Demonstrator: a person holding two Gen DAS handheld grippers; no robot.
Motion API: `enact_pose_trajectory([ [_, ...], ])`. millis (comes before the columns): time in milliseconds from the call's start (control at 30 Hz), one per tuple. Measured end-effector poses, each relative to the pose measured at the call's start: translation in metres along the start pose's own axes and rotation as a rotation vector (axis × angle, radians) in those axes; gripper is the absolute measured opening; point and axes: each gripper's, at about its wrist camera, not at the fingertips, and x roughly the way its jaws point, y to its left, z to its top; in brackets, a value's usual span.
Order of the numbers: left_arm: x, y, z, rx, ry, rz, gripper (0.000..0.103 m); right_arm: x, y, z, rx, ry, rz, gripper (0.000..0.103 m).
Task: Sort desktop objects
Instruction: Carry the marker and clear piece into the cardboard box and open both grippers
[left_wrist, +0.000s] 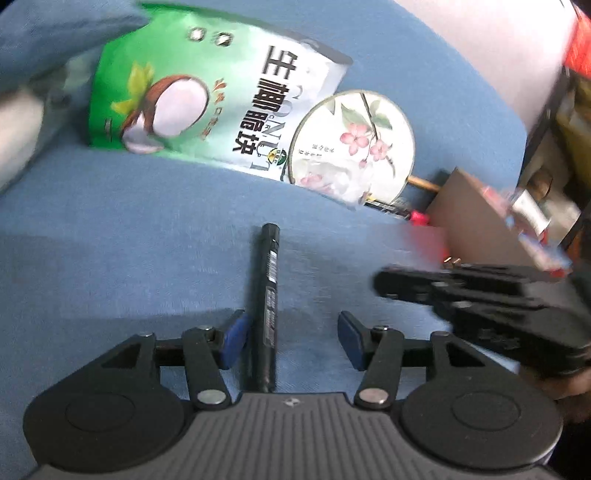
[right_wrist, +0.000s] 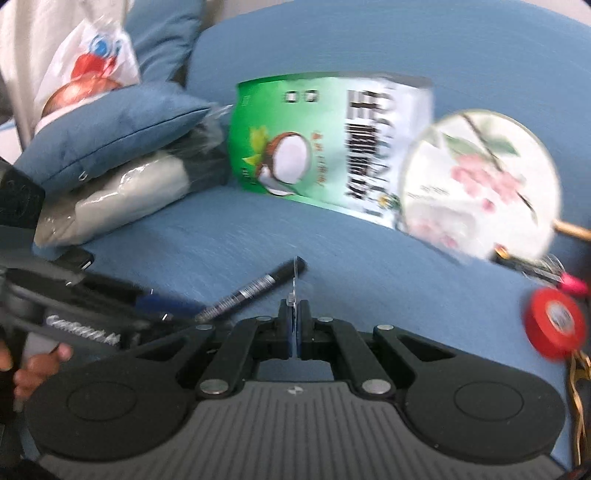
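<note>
on the blue fabric surface (left_wrist: 110, 221) a black marker pen (left_wrist: 267, 314) lies lengthwise between the left gripper (left_wrist: 291, 338) pads; jaws stand apart, released; the pen lies just beside the left blue pad, clear of the right pad; no grip on it; in the right wrist view the same pen (right_wrist: 255, 288) lies slanted, its near end hidden under the left gripper body (right_wrist: 92, 317); a hand (right_wrist: 33, 365) holds that tool at the left edge; right gripper (right_wrist: 294, 325) is clenched, pads pressed together; a thin clear sliver sticks up from between them, cannot tell what it is; from the left wrist view the right gripper (left_wrist: 384, 284) reaches in from the right, blurred, beside the pen but apart from it; further back a green coconut snack bag (left_wrist: 177, 96) leans upright; a round floral fan (left_wrist: 354, 144) overlaps its right edge, wooden handle pointing right; red tape roll (right_wrist: 556, 323) sits near the right edge; blue cushion (right_wrist: 110, 125) rests on a wrapped grey bundle (right_wrist: 122, 199) at the left; brown cardboard box (left_wrist: 476, 225) at the right, blurred.
</note>
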Motion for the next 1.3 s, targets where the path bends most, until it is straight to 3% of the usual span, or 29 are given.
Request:
enact_pose_trajectory([
  [133,0.008,-0.01,0.004,0.057,0.019,0.059,0.047,-0.011,-0.015,-0.01,0.074,-0.032,-0.009,0.0],
  [167,0.011,-0.014,0.006,0.077,0.024,0.084,0.027,-0.013,-0.018,-0.012,0.08,-0.027,-0.005,0.0],
  [200,0.015,-0.016,0.008,0.099,0.03,0.119,0.014,-0.014,-0.02,-0.011,0.085,-0.03,-0.005,0.0],
  [333,0.019,-0.02,0.017,0.061,0.04,0.146,0.014,-0.025,-0.023,-0.005,0.073,-0.073,0.007,0.0],
  [433,0.014,-0.033,0.028,0.021,0.032,0.091,0.014,-0.038,-0.029,0.003,0.077,-0.117,0.011,0.0],
  [633,0.007,-0.096,0.064,0.113,-0.037,-0.018,0.014,-0.076,-0.047,0.018,0.103,-0.224,-0.03,0.0],
  [767,0.011,-0.145,0.089,0.154,-0.069,-0.106,0.014,-0.111,-0.072,0.022,0.144,-0.318,-0.1,0.0],
  [967,0.027,-0.227,0.116,0.234,-0.111,-0.229,0.014,-0.168,-0.123,0.02,0.236,-0.431,-0.269,0.0],
  [1133,0.047,-0.289,0.122,0.267,-0.12,-0.352,0.014,-0.206,-0.164,0.01,0.272,-0.492,-0.535,0.0],
  [1300,0.077,-0.345,0.115,0.288,-0.074,-0.459,0.014,-0.228,-0.21,-0.011,0.343,-0.457,-0.866,0.0],
])
